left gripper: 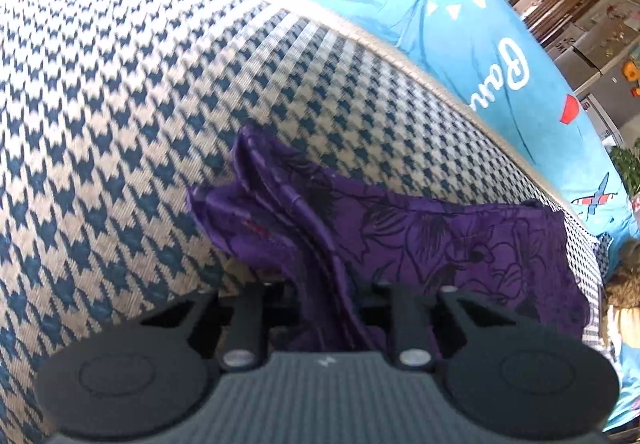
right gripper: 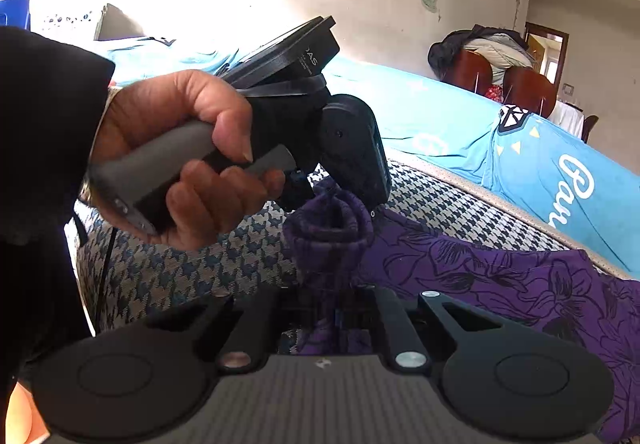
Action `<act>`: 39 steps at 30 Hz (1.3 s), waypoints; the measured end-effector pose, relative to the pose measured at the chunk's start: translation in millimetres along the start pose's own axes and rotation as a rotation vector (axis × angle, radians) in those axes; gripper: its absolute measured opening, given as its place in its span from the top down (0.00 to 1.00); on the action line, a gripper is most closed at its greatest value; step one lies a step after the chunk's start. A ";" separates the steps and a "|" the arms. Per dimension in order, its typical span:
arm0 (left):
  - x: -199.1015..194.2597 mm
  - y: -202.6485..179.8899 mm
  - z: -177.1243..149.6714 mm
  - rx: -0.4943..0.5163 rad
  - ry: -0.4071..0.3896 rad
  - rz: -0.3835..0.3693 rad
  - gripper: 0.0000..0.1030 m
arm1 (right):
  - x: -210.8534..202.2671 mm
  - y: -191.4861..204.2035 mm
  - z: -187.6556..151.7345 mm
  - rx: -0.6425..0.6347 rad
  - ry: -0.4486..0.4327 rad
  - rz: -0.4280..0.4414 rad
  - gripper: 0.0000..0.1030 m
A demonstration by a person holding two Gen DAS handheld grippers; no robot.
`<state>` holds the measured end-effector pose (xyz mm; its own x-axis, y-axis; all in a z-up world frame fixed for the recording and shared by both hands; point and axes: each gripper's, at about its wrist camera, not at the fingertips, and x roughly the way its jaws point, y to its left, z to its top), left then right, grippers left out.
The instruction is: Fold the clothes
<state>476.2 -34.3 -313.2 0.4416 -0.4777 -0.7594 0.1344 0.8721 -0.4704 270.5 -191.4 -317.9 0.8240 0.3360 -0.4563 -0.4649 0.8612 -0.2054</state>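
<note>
No containers visible. Left gripper (left gripper: 326, 296) clamped on a bunched fold of the purple cloth (left gripper: 460, 240); right gripper (right gripper: 332, 304) clamped on another gathered bit. Cloth lies on the houndstooth cover (left gripper: 100, 132), rest spread toward the right. Only the right wrist view shows the hand (right gripper: 184, 148) gripping the left handle, dark sleeve, wall decals, chairs. Blue blanket (left gripper: 460, 32) lies behind the cover; left view shows shelves, a plant.

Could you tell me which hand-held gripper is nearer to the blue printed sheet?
Left, as far as I can judge. The left hand-held gripper sits between the right hand-held gripper and the blue sheet; both pinch the purple garment.
</note>
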 end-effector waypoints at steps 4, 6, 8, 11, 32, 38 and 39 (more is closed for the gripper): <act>-12.1 -15.2 -2.6 0.028 -0.081 -0.018 0.83 | -8.9 -4.3 -0.3 -0.010 -0.026 -0.027 0.92; -17.9 -27.2 -2.4 0.051 -0.108 -0.022 0.83 | -15.2 -9.1 -0.3 -0.009 -0.041 -0.042 0.92; -23.1 -38.8 -1.2 0.056 -0.124 -0.025 0.83 | -22.4 -15.7 -0.2 -0.004 -0.056 -0.054 0.92; -30.3 -62.3 1.9 0.047 -0.155 -0.027 0.83 | -34.2 -29.7 1.7 0.014 -0.083 -0.084 0.92; -15.6 -342.4 5.5 0.342 -0.214 -0.085 0.83 | -120.5 -186.3 -6.8 0.249 -0.211 -0.363 0.92; 55.2 -386.8 -11.5 0.402 -0.124 -0.082 0.82 | -119.3 -231.4 -32.7 0.446 -0.109 -0.410 0.92; 67.3 -389.5 -13.8 0.406 -0.108 -0.082 0.82 | -119.0 -233.6 -36.7 0.455 -0.092 -0.421 0.92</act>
<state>441.3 -407.6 -187.3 0.5023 -0.5524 -0.6653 0.5016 0.8128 -0.2962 269.2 -446.6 -247.5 0.9403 -0.0539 -0.3362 0.0739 0.9962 0.0469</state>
